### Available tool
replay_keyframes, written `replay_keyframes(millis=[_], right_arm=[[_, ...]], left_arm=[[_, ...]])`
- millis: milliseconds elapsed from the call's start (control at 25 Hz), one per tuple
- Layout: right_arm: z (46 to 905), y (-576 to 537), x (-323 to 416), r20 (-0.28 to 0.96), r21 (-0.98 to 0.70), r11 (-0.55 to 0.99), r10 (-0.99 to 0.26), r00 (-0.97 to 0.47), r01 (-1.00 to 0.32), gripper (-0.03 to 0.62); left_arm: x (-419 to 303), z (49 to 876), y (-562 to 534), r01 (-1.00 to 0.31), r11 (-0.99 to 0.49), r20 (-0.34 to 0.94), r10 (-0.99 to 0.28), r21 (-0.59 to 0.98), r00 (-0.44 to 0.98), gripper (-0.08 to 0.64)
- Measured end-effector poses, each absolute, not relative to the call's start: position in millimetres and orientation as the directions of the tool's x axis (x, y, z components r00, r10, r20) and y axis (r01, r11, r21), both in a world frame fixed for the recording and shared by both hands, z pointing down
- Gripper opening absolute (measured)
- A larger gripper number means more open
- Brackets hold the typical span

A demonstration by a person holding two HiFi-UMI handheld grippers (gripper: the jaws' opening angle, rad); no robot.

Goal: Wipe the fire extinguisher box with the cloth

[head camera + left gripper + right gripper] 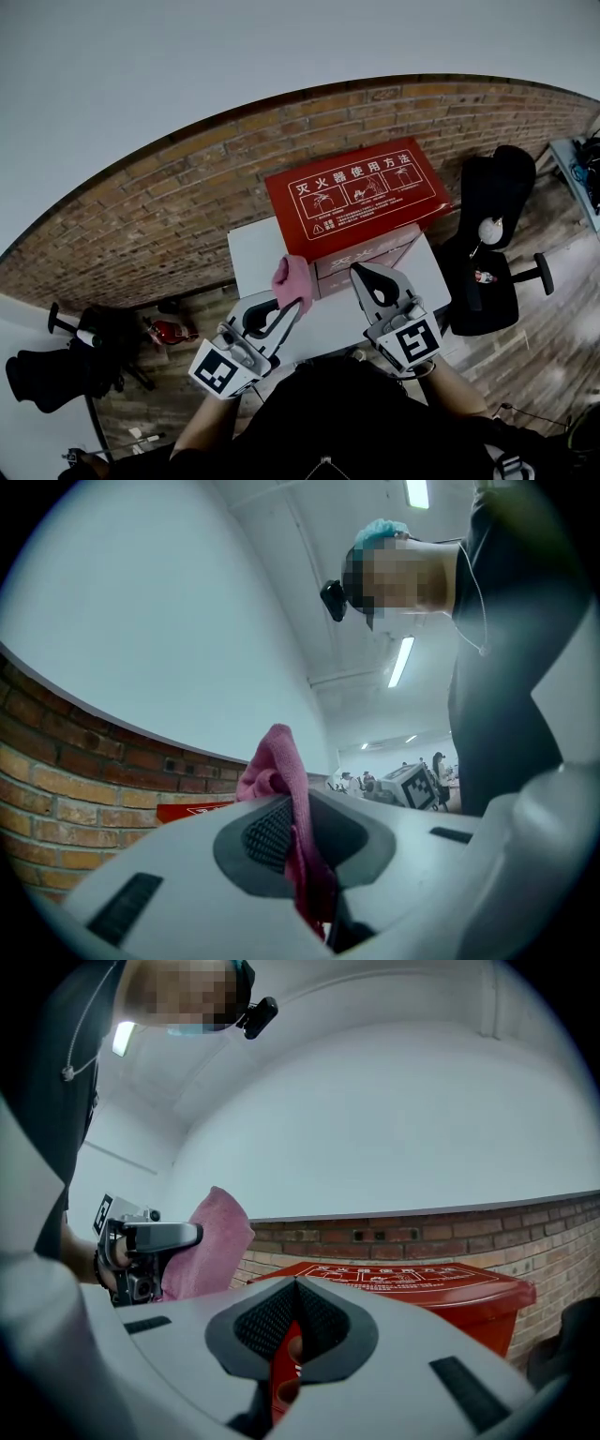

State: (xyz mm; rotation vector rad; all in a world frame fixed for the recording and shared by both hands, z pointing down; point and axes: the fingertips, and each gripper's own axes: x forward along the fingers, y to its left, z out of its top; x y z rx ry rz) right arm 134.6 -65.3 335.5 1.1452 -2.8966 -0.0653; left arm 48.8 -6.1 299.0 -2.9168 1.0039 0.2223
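The red fire extinguisher box [356, 199] with white printed instructions on its lid stands on a white table [255, 251] against the brick wall. My left gripper [296, 302] is shut on a pink cloth [293, 278], which sticks up past its jaws just left of the box's near corner. In the left gripper view the cloth [281, 778] is pinched between the pads of the left gripper [300, 855]. My right gripper [364, 274] hovers before the box's front, shut and empty. In the right gripper view, the right gripper [295, 1321] faces the box [412, 1283], with the cloth [211, 1246] at left.
A brick wall [159, 220] runs behind the table. A black office chair [487, 246] stands to the right. On the wooden floor at left lie a small red extinguisher [173, 330] and dark equipment [84, 356].
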Motion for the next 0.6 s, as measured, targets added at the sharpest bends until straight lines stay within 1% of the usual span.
replay_keyframes(millis=[240, 600], right_arm=[[337.5, -62.1, 136.5, 0.018, 0.038, 0.727, -0.686, -0.727, -0.685, 0.020], [333.1, -59.2, 139.0, -0.010, 0.051, 0.718, -0.695, -0.719, -0.694, 0.020]], left_arm=[[51.5, 295.2, -6.7, -0.596, -0.803, -0.160, -0.589, 0.002, 0.792, 0.086], [49.6, 292.8, -5.0, -0.588, -0.809, -0.173, -0.580, 0.009, 0.796, 0.086]])
